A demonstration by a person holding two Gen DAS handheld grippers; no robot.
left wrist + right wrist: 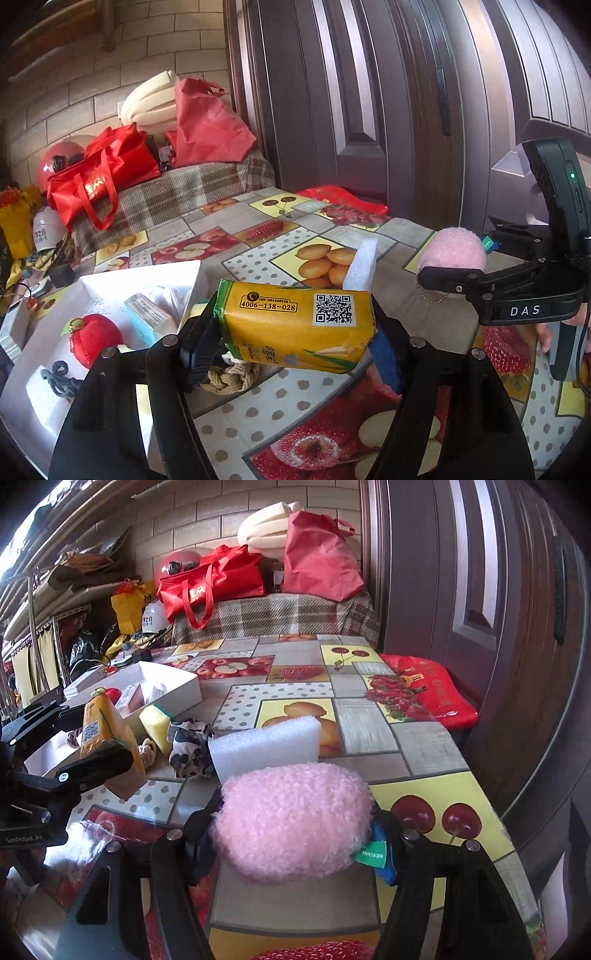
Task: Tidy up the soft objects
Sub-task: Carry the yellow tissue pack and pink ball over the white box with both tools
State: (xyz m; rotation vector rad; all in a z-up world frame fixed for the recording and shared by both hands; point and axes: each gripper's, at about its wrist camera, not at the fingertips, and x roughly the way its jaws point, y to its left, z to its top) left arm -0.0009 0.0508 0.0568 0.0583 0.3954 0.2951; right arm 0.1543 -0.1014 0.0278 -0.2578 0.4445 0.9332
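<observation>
My left gripper (291, 354) is shut on a yellow tissue pack (299, 325) and holds it above the table, just right of the white box (140, 273). The pack also shows in the right wrist view (107, 734). My right gripper (295, 834) is shut on a pink fluffy plush (295, 819) with a green tag; the plush also shows in the left wrist view (452, 251). The box holds a red plush apple (94, 339), a light blue pack (149, 321) and a dark knotted cord (61, 380).
On the fruit-print tablecloth (365, 720) lie a white foam block (266, 742), a yellow-green sponge (157, 725), a spotted cloth (192, 747) and a beige knotted rope (232, 376). Red bags (214, 579) sit on a plaid bench behind. A wooden door (480, 590) stands on the right.
</observation>
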